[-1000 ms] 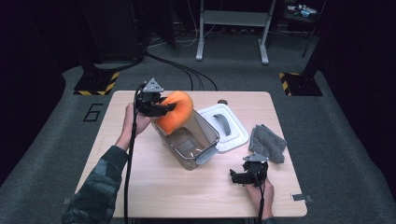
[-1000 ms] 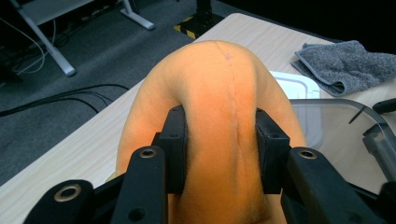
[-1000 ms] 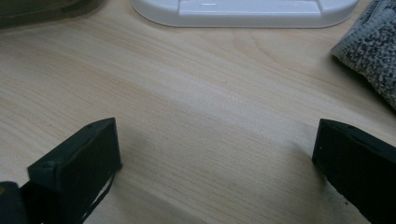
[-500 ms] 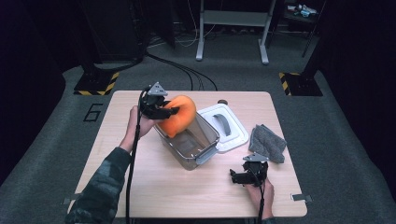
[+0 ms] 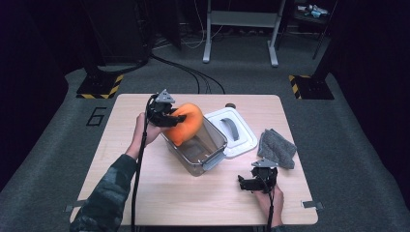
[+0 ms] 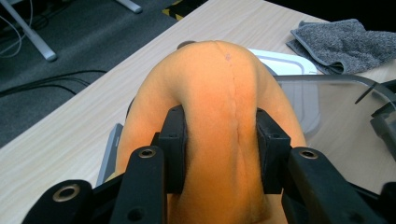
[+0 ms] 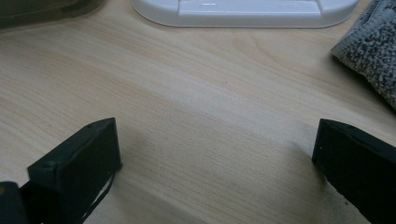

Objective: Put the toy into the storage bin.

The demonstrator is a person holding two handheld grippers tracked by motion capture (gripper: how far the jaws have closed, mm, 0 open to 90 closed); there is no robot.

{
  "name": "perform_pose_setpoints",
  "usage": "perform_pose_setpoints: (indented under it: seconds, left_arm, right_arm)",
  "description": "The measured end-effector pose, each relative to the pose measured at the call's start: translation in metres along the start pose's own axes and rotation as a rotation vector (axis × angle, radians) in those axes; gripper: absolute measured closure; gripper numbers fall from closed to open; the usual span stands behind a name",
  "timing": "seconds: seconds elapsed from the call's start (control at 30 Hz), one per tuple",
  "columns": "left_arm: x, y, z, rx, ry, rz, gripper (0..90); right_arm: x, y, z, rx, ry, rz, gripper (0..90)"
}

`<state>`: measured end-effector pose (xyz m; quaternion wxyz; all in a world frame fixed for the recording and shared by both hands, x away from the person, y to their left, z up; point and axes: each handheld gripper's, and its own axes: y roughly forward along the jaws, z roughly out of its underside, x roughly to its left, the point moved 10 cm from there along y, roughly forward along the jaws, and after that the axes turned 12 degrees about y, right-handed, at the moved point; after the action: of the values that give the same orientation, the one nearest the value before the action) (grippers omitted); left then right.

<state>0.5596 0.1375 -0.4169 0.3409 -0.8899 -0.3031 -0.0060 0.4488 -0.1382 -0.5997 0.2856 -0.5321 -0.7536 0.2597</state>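
Orange and fuzzy, the soft cloth [image 6: 219, 116] is bent over like a hump, with a seam down its middle. Your left hand-held gripper [image 5: 167, 116] pinches it tight, right over the near end of the clear plastic bin [image 5: 198, 145]. The bin is long, see-through, with rounded corners. Its smooth white lid [image 5: 232, 131] lies flat just beside it. A grey, bumpy towel [image 5: 276, 147] sits crumpled near the lid. Your right hand-held gripper [image 5: 256, 181] rests on the pale wooden desk [image 5: 193, 203], its jaws spread wide and holding nothing. Dark grey carpet and black cables lie behind the desk.
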Motion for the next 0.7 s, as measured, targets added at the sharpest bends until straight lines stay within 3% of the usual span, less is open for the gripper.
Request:
perform_pose_setpoints:
  seconds: [0.7]
  left_arm:
    - [-0.001, 0.013, 0.006, 0.007, -0.005, 0.027, 61.8]
  right_arm:
    - [0.0, 0.0, 0.0, 0.002, -0.006, 0.0, 0.4]
